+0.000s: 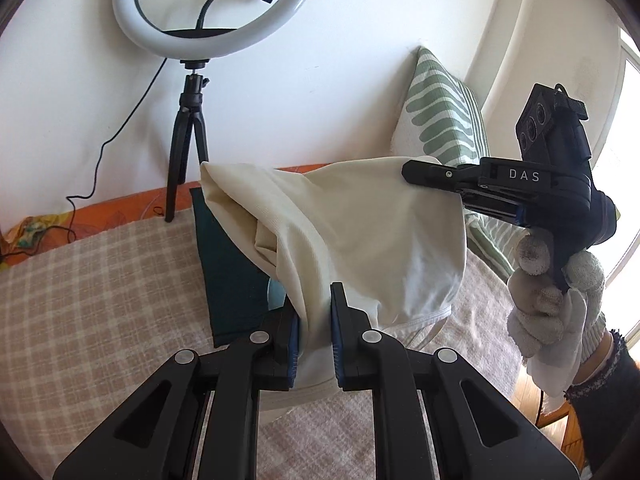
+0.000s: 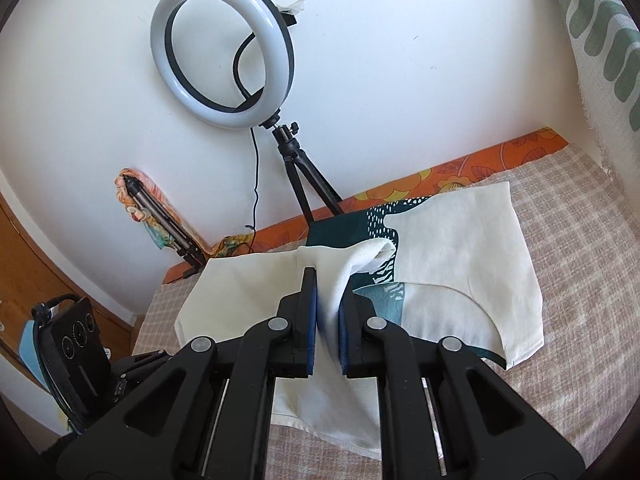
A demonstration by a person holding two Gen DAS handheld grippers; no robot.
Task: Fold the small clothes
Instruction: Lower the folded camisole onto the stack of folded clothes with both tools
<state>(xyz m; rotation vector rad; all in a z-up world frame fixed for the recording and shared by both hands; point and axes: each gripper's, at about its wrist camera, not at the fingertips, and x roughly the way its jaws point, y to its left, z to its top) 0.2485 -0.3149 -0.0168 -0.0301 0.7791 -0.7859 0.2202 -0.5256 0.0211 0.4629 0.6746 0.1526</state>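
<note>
Both wrist views look down closely along their tools, sharing the ring light [image 1: 216, 8] and bed [image 1: 100, 280].

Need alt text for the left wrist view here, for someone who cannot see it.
The left gripper pinches a cream garment between its fingers and holds it above a checked bedspread, while the right gripper, in a gloved hand, grips its far edge. A ring light on a tripod stands against the white wall.

Garment [image 1: 360, 232]: soft cream cloth, matt, finely ribbed.
Bedspread [image 1: 100, 300]: woven checked fabric, rough.
Left gripper [image 1: 313, 336]: matt black plastic, blue pads.
Glove [image 1: 556, 300]: white knit.
Ring light [image 1: 212, 4], upper left: glossy white plastic.
</note>
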